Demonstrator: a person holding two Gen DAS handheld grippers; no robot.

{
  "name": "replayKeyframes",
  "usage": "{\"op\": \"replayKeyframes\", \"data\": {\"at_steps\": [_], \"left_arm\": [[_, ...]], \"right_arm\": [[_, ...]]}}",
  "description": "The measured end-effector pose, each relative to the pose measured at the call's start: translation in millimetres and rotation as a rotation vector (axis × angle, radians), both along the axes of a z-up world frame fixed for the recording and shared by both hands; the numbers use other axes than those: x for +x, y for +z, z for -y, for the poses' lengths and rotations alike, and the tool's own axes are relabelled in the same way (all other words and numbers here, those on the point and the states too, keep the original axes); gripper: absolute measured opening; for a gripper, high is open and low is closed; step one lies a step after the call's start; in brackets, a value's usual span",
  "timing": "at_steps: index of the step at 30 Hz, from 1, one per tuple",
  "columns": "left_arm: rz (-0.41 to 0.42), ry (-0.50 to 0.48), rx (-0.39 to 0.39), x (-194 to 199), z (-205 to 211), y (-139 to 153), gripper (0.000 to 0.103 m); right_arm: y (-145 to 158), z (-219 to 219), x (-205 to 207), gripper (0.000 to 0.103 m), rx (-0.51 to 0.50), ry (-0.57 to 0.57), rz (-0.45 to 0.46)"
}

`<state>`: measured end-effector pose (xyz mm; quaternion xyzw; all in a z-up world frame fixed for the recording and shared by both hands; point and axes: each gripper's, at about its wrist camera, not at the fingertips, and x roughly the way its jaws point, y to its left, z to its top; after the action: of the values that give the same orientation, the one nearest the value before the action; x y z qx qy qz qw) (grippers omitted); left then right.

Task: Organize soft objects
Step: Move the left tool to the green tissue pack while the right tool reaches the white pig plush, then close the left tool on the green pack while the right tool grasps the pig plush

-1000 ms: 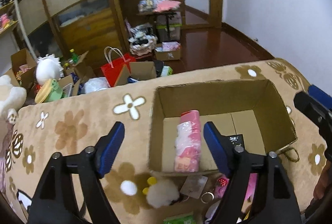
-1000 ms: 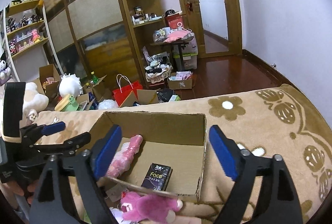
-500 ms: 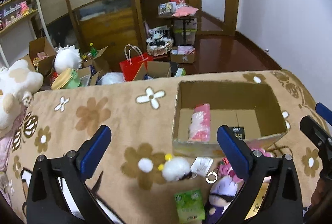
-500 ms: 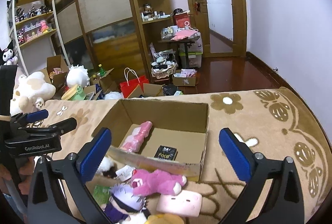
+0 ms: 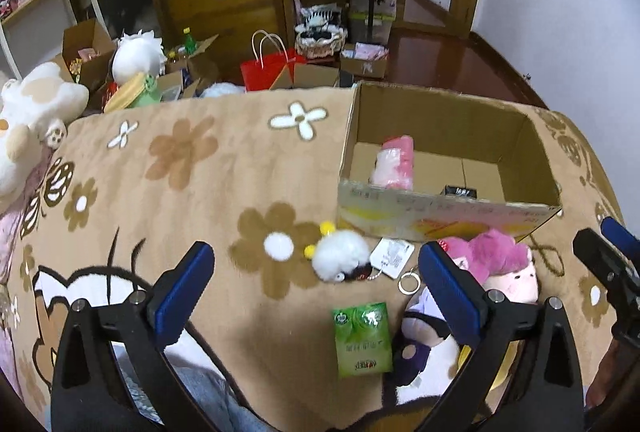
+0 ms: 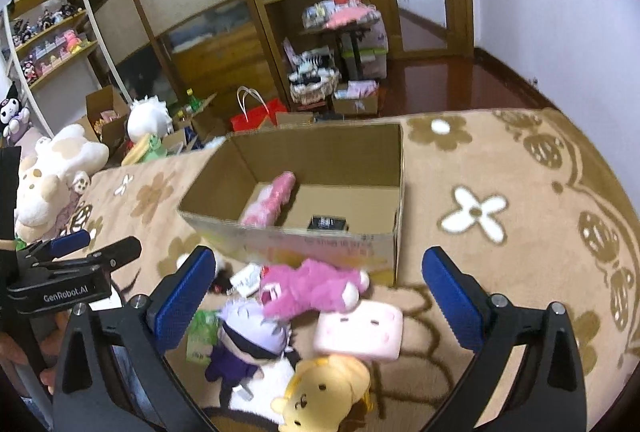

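An open cardboard box (image 5: 440, 220) (image 6: 296, 244) sits on a flowered brown blanket (image 5: 180, 159); a pink soft roll (image 5: 394, 161) (image 6: 270, 197) and a small black packet (image 6: 328, 222) lie inside. In front of the box lie a white fluffy keychain toy (image 5: 340, 260), a green tissue pack (image 5: 362, 338), a pink plush (image 6: 312, 288), a purple-and-white doll (image 6: 248, 336), a pale pink cushion (image 6: 358, 330) and a yellow bear (image 6: 324, 392). My left gripper (image 5: 316, 296) is open and empty above the pile. My right gripper (image 6: 320, 302) is open and empty over the plushes.
A big cream plush (image 5: 28, 119) lies at the blanket's left edge. Beyond the blanket's far edge the floor holds cardboard boxes, a red bag (image 5: 270, 67) and a white plush (image 5: 138, 53). Wooden shelves and a door stand behind.
Both grippers have pulled back from the box toward me and opened wider. The pile of soft toys in front of the box has come into view.
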<state>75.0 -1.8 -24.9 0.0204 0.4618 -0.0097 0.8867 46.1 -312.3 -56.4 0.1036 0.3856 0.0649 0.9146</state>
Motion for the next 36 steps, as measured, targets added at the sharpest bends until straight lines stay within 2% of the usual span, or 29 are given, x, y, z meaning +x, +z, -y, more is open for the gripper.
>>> {"op": "replayKeyframes", "data": {"at_steps": [8,16,28,29,32,33,34,35,36], "left_arm": [[-0.127,0.017,0.004,11.9,0.6,-41.9,0.101],[-0.211,0.034,-0.015,19.0,3.9,-69.0,0.101],[-0.349,0.014,0.002,25.0,15.2,-109.4,0.101],[-0.355,0.019,0.002,25.2,15.2,-111.8,0.1],[-0.391,0.023,-0.016,27.2,14.8,-119.6,0.089],[-0.407,0.025,-0.029,27.8,14.0,-122.6,0.089],[-0.418,0.031,-0.042,28.1,13.0,-124.6,0.088],[-0.421,0.035,-0.047,28.2,12.7,-125.4,0.086],[-0.424,0.037,-0.052,28.3,12.6,-125.8,0.083]], "right_arm": [[-29.2,5.7,1.8,0.103,0.005,-0.016,-0.094],[-53.7,7.3,8.9,0.103,-0.015,-0.021,-0.173],[-86.4,6.3,20.3,0.103,-0.036,-0.022,-0.269],[-89.7,6.4,21.4,0.101,-0.038,-0.021,-0.279],[-97.5,5.6,24.1,0.096,-0.044,-0.018,-0.306],[-100.8,5.6,25.2,0.094,-0.041,-0.014,-0.317],[-103.8,5.7,26.3,0.089,-0.04,-0.01,-0.327],[-106.7,5.0,27.4,0.078,-0.044,-0.006,-0.337],[-110.0,4.0,28.6,0.076,-0.047,0.0,-0.349]]}}
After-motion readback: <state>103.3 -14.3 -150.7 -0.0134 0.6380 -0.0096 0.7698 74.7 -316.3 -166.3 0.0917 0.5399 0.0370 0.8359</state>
